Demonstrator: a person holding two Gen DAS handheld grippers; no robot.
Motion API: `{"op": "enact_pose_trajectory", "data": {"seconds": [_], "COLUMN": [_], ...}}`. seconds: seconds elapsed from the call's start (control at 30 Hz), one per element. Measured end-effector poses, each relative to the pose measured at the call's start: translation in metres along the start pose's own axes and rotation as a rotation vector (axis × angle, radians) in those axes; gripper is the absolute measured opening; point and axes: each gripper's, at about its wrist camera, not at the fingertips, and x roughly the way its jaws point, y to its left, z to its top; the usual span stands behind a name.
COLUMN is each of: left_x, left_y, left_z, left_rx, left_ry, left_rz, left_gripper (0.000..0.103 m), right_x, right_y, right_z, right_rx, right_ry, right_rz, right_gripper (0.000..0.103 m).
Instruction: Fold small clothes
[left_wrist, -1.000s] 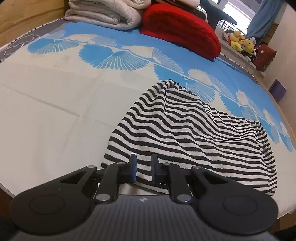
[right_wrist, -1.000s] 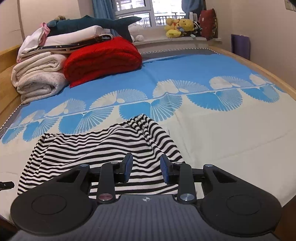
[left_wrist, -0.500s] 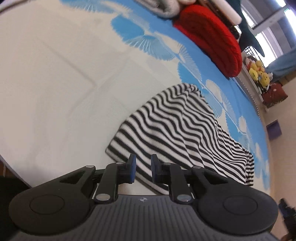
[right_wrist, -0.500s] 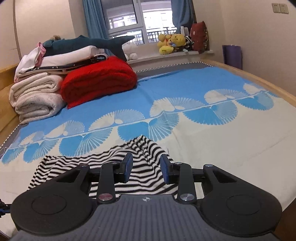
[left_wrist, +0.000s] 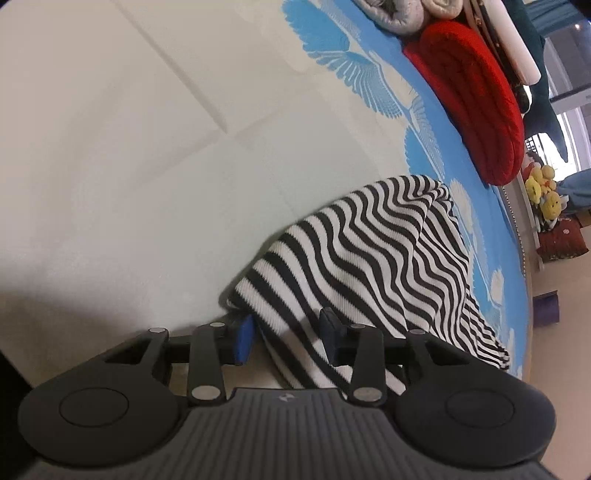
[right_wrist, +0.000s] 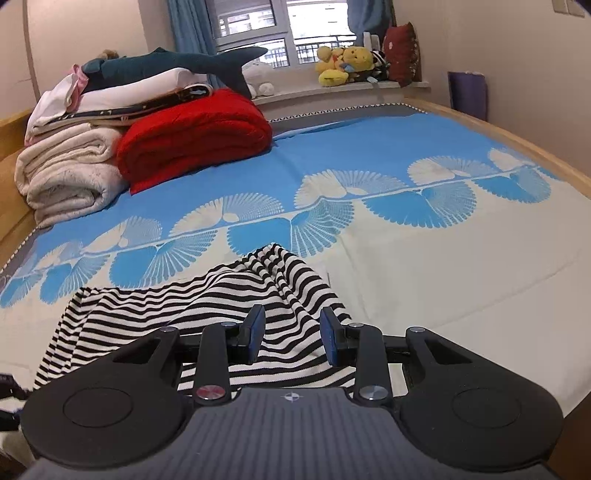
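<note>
Striped garment (left_wrist: 373, 266) lies bunched on bed (left_wrist: 122, 155). Left tool (left_wrist: 286, 336) jaws opening, near corner between them, unpinched. Right tool (right_wrist: 291, 338) spread over cloth, not gripping.

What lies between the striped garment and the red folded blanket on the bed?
Only bare bedspread: in the right wrist view, a blue and white fan-patterned stretch separates the striped garment from the red blanket.

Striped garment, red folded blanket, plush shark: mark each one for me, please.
striped garment (left_wrist: 373, 258), left wrist view, middle of its rumpled top layer.
red folded blanket (right_wrist: 195, 136), right wrist view, front face of the fold.
plush shark (right_wrist: 177, 61), right wrist view, its body on top of the linen pile.
</note>
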Motion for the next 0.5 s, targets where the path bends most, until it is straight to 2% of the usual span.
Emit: {"op": "enact_pose_trajectory", "data": {"seconds": [0.17, 0.2, 0.23, 0.33, 0.5], "left_x": [0.005, 0.005, 0.005, -0.002, -0.042], "left_y": [-0.013, -0.012, -0.013, -0.011, -0.018], "left_z": [-0.001, 0.0, 0.0, 0.002, -0.001], "left_rx": [0.07, 0.08, 0.09, 0.11, 0.148], "left_ry": [-0.026, -0.025, -0.023, -0.042, -0.153], "left_rz": [0.037, 0.046, 0.054, 0.044, 0.057], "left_gripper": [0.035, 0.025, 0.01, 0.006, 0.005], "right_x": [0.001, 0.001, 0.001, 0.002, 0.002], "right_y": [-0.001, -0.001, -0.001, -0.002, -0.003], "right_z": [-0.002, -0.002, -0.002, -0.003, -0.003], "right_rx": [-0.022, -0.021, -0.02, -0.015, -0.011], "right_ry": [0.002, 0.001, 0.0, 0.0, -0.006], "right_rz": [-0.019, -0.024, -0.029, -0.041, -0.063], "right_gripper": [0.034, 0.034, 0.034, 0.034, 0.034]}}
